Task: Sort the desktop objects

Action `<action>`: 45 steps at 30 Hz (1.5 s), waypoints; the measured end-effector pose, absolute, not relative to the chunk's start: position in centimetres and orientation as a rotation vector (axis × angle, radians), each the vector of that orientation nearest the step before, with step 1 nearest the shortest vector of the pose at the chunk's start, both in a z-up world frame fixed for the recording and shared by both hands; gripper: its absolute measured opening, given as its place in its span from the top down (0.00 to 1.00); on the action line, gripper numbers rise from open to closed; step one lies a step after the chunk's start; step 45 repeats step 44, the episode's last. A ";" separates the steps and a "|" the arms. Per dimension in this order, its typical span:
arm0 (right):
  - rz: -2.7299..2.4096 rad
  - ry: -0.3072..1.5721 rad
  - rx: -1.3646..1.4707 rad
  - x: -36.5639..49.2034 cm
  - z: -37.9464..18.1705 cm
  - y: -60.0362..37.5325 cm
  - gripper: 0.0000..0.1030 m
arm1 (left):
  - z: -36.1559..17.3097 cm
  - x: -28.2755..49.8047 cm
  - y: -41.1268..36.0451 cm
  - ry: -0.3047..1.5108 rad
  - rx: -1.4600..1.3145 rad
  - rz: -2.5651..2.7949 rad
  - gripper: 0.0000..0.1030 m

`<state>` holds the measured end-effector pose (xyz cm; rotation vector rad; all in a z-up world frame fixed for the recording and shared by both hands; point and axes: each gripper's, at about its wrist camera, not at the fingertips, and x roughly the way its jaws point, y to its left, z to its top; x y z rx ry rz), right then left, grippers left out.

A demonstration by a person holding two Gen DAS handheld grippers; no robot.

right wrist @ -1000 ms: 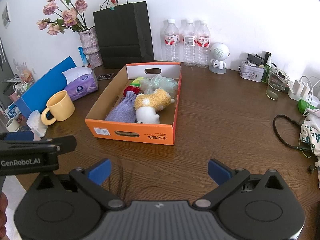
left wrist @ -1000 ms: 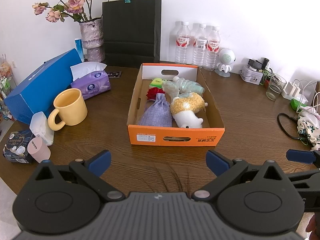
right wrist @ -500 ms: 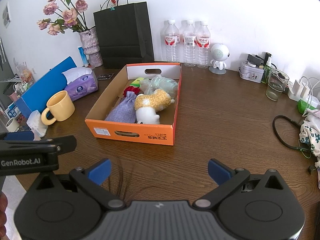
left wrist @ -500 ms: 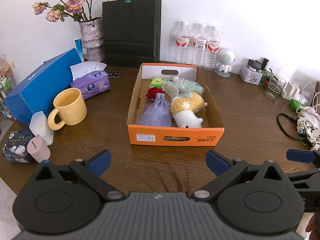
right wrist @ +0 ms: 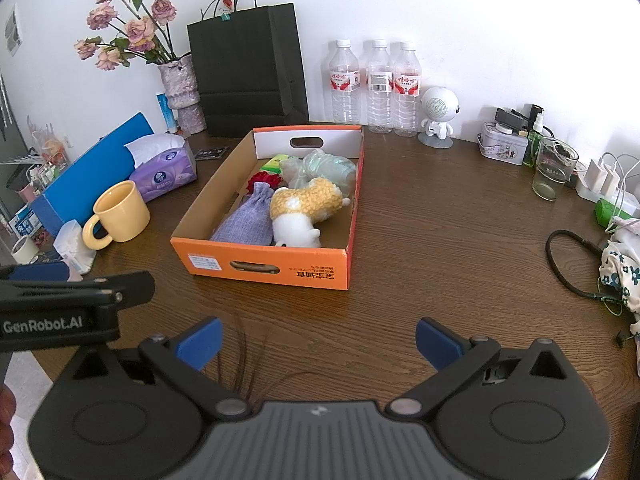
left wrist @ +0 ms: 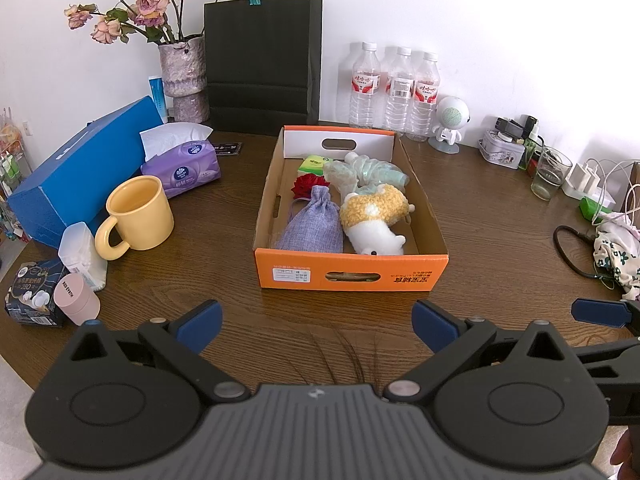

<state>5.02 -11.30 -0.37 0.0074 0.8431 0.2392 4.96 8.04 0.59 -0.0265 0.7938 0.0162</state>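
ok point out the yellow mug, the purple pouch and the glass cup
yellow mug (left wrist: pixel 141 216), left wrist view, on its outer wall
purple pouch (left wrist: pixel 314 226), left wrist view, on the middle of the cloth
glass cup (right wrist: pixel 554 174), right wrist view, on its side wall

Against the wall stand a black paper bag (left wrist: pixel 262 56), a vase of dried roses (left wrist: pixel 182 70) and three water bottles (left wrist: pixel 394 90); a small white robot figure (right wrist: pixel 438 114) stands just beside the bottles.

- Both views are bright and evenly lit by soft daylight.
- The white wall (left wrist: pixel 480 20) looks nearly washed out.
- The wooden table (right wrist: pixel 440 240) carries a mild sheen and faint shadows.
- Fisheye bending curves the edges; corners go dark.
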 end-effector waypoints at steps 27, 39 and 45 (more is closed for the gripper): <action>0.241 0.849 0.007 5.0 -0.5 -11.3 0.00 | 0.4 4.9 7.7 0.798 -0.031 0.011 0.00; 0.241 0.850 0.005 5.0 -0.5 -11.3 0.00 | 0.3 4.9 7.6 0.794 -0.038 -0.007 0.00; 0.242 0.851 0.004 5.1 -0.5 -11.3 0.00 | 0.4 4.9 7.5 0.798 -0.038 -0.006 0.00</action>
